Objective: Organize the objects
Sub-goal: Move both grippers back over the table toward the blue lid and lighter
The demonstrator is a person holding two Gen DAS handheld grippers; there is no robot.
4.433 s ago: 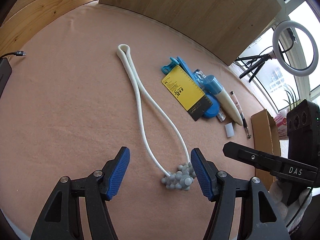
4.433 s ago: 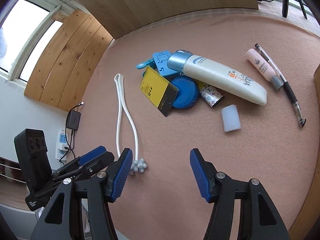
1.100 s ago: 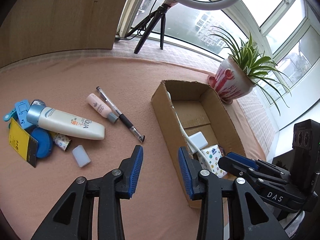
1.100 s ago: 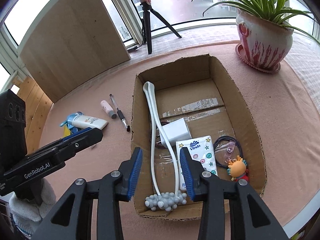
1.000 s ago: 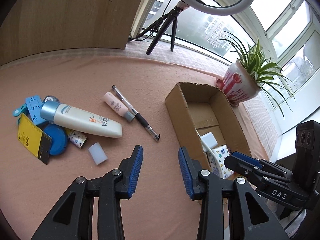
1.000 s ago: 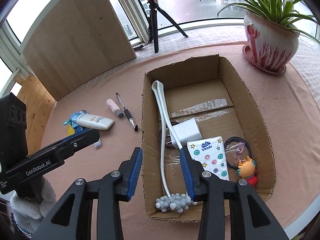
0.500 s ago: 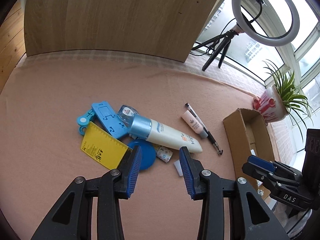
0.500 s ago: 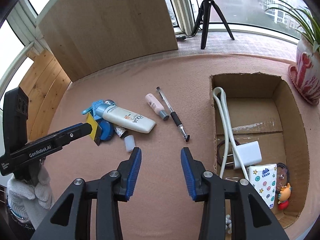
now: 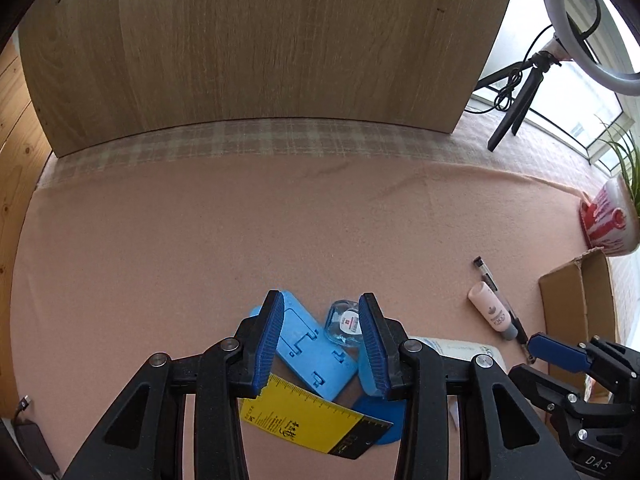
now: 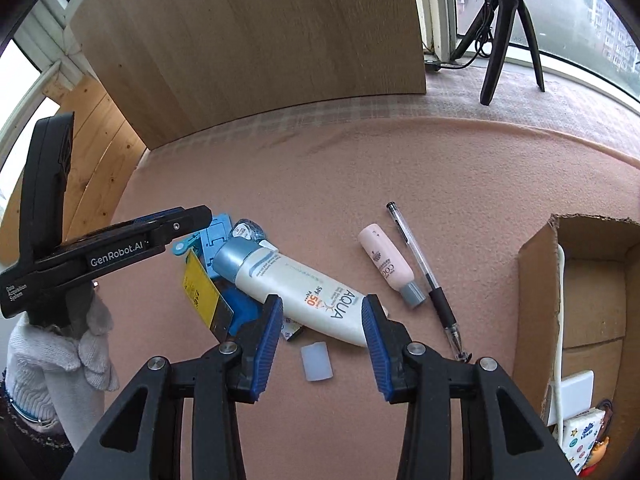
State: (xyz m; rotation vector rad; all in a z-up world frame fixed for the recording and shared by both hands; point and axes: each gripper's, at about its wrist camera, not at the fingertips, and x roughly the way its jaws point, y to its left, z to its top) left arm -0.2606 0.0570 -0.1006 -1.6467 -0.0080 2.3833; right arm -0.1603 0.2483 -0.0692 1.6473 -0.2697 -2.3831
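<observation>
**Both claws open above the pile of small items**

At the far left of the right wrist view, a hand in a white knit glove (image 10: 60, 356) holds the left gripper (image 9: 320, 344), whose black arm reaches in over the left end of the pile. In its own view the left gripper's blue pads stand apart with nothing pressed between them. Seen through the gap are a light blue plastic stand (image 9: 308, 344) and, just right of it, a small clear case with a white label (image 9: 345, 323). Below the pads lies a yellow ruler card with a black end (image 9: 308, 420), resting over a dark blue round lid (image 9: 380, 420).

To the right of that claw's right pad, a white sunscreen tube (image 10: 304, 288) lies aslant, its grey-blue cap toward the stand. The right gripper (image 10: 322, 334) hangs above the tube's flat end, jaws apart and gripping nothing; whether the pads touch the tube cannot be told. Between its pads, nearer the camera, a small translucent white cap (image 10: 317, 361) lies alone on the pink cloth (image 10: 360, 168), with a small patterned wrapper (image 10: 292, 330) just left of it.

Right of the right claw lie a pink tube with a grey cap (image 10: 390, 266) and, beside it, a clear pen with a black grip (image 10: 426, 280). At the far right stands an open cardboard box (image 10: 536, 308), holding a white cord (image 10: 560, 320), a white block (image 10: 572, 394) and a patterned tissue pack (image 10: 582, 436).
</observation>
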